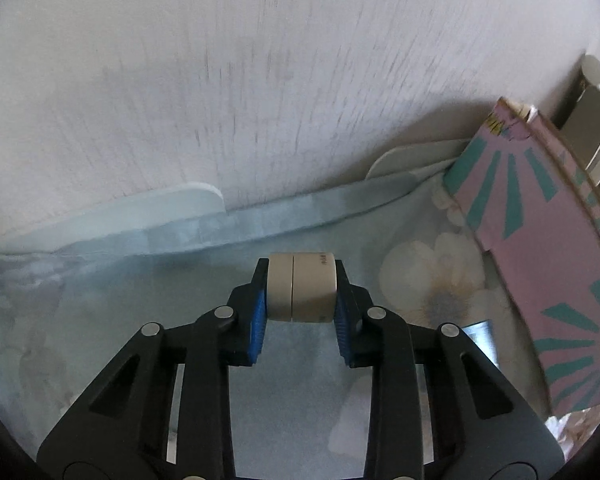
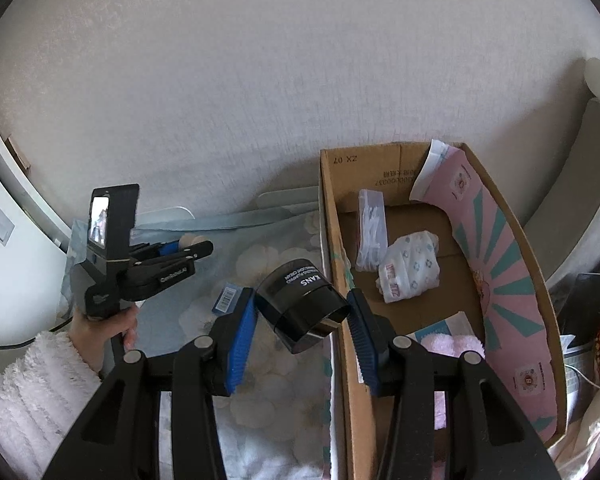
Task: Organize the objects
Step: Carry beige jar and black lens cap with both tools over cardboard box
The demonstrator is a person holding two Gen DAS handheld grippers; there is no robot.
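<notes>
My left gripper (image 1: 302, 278) is shut on a small beige round jar (image 1: 302, 300), its blue pads pressing the jar's two ends just above the floral cloth (image 1: 432, 280). From the right wrist view the same left gripper (image 2: 194, 245) shows at the left, with the beige jar (image 2: 189, 240) at its tip. My right gripper (image 2: 302, 300) is shut on a black cream jar (image 2: 300, 296) with white lettering, tilted on its side. It hangs over the cloth, just left of the left wall of the open cardboard box (image 2: 334, 216).
The box holds a clear bag of white items (image 2: 370, 232), a folded patterned bundle (image 2: 410, 268) and something pink and fluffy (image 2: 452, 344). A small blue barcoded pack (image 2: 228, 298) lies on the cloth. A hand (image 2: 104, 324) in a fluffy white sleeve holds the left gripper. The wall stands close behind.
</notes>
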